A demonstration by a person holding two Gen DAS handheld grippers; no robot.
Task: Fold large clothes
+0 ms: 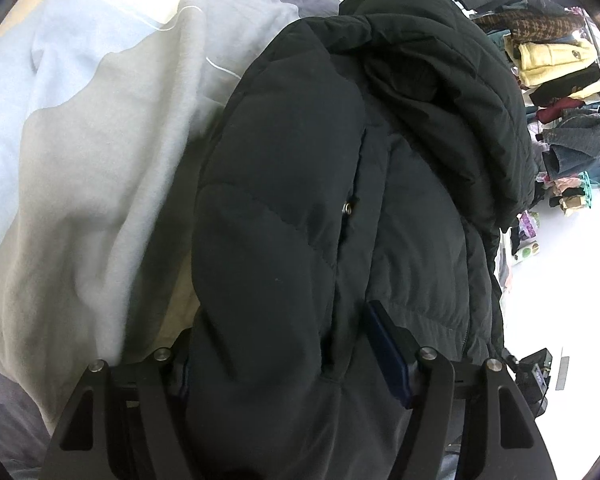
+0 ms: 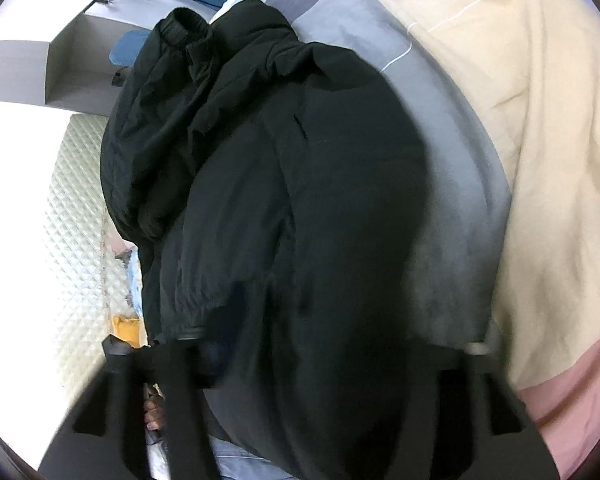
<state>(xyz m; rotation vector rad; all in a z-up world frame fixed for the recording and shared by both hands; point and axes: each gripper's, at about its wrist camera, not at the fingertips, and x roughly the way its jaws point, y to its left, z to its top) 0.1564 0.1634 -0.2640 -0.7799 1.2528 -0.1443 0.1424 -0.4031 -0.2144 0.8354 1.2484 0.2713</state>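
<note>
While both wrists are angling steeply downward, the left gripper [image 1: 288, 364] and right gripper [image 2: 320, 364] are each pinching the black puffer jacket [image 1: 340, 184] lying on the bed [image 1: 80, 160].

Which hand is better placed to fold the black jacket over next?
Probably left. The left gripper has a thick fold of the jacket packed between its fingers, against the blue pad. The right gripper also straddles jacket, but its grip is too blurred to judge.
</note>
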